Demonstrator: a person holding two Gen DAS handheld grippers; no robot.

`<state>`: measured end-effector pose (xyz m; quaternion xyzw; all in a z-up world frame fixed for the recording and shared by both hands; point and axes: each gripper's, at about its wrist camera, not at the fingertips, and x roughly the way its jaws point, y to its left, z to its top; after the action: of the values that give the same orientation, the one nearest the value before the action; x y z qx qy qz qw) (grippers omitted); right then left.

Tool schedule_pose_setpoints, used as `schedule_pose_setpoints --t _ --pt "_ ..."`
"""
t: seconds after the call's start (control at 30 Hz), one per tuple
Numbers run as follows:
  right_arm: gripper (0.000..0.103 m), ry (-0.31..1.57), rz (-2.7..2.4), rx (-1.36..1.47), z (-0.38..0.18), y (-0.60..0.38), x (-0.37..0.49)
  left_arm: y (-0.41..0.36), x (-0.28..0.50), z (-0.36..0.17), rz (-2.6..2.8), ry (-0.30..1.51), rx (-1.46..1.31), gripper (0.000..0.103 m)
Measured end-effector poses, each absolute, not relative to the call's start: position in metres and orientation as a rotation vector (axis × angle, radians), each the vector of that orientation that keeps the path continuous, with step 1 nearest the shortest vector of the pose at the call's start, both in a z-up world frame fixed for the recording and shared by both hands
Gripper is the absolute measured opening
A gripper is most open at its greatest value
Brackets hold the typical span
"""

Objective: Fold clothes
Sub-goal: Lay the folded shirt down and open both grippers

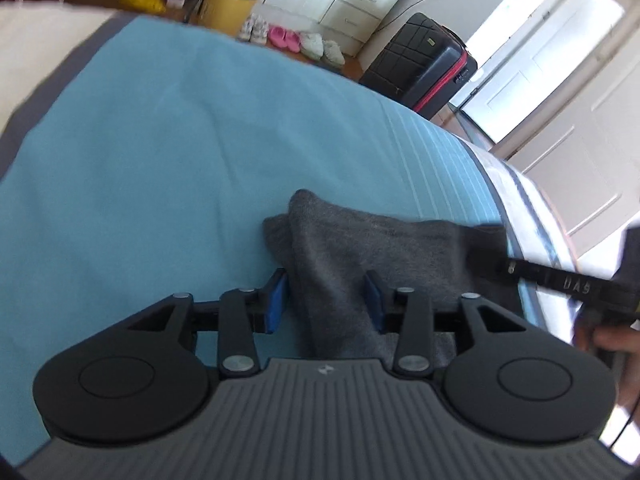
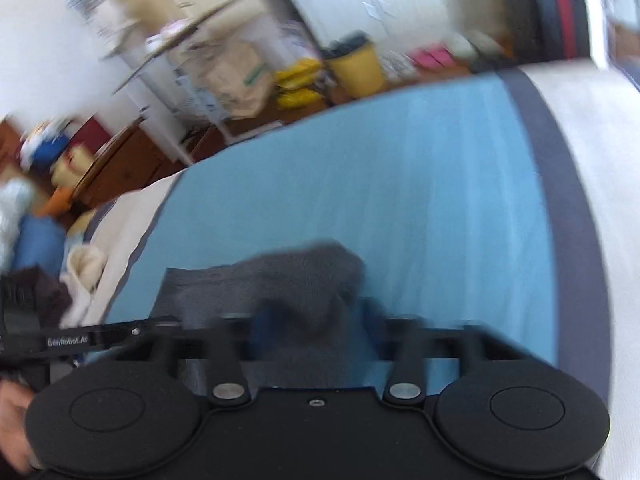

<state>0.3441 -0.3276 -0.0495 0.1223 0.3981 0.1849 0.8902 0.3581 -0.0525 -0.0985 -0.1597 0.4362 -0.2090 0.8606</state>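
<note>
A dark grey knitted garment lies bunched on the blue bed sheet. My left gripper is open, its blue pads on either side of a fold of the garment, not pressing it. In the right wrist view the same garment lies between the fingers of my right gripper, which also looks open; the view is blurred by motion. The right gripper's body shows at the right edge of the left wrist view, close to the garment's other end.
The bed edge has a grey and white border to the right. Beyond it stand a black suitcase, shoes, a yellow bin and white cabinets. Cream bedding and clutter lie to the left in the right wrist view.
</note>
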Motion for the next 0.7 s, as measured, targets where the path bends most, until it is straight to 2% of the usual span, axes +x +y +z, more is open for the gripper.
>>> schedule_pose_setpoints --t 0.03,0.13,0.2,0.23,0.27,0.3,0.33,0.4,0.47,0.57,0.7 --pt "0.006 0.771 0.369 0.173 -0.04 -0.32 0.342 -0.059 0.356 -0.094 -0.438 0.903 -0.291 0.006" --pt "0.005 0.636 0.349 0.12 -0.01 -0.314 0.333 -0.077 0.343 -0.065 -0.392 0.772 -0.129 0.006" --pt "0.005 0.616 0.31 0.054 0.0 -0.306 0.334 -0.086 0.342 -0.05 -0.334 0.712 -0.065 0.008" --pt "0.006 0.644 0.286 0.023 0.001 -0.303 0.338 -0.087 0.342 -0.047 -0.305 0.716 -0.061 0.016" --pt "0.011 0.686 0.257 -0.005 0.0 -0.3 0.343 -0.089 0.343 -0.045 -0.276 0.724 -0.061 0.038" --pt "0.019 0.73 0.212 -0.034 -0.002 -0.298 0.348 -0.089 0.342 -0.044 -0.247 0.75 -0.055 0.046" --pt "0.025 0.754 0.155 -0.066 -0.002 -0.295 0.348 -0.086 0.337 -0.045 -0.215 0.768 -0.048 0.05" --pt "0.042 0.748 0.06 -0.08 0.001 -0.295 0.335 -0.071 0.316 -0.043 -0.192 0.758 -0.064 0.05" --pt "0.046 0.732 0.085 -0.003 0.01 -0.298 0.312 -0.053 0.288 -0.041 -0.208 0.759 -0.101 0.057" --pt "0.051 0.714 0.231 0.125 0.025 -0.298 0.268 -0.03 0.25 -0.046 -0.188 0.814 -0.111 0.058" --pt "0.053 0.709 0.346 0.154 0.036 -0.286 0.204 -0.004 0.198 -0.049 -0.16 0.886 -0.106 0.058"
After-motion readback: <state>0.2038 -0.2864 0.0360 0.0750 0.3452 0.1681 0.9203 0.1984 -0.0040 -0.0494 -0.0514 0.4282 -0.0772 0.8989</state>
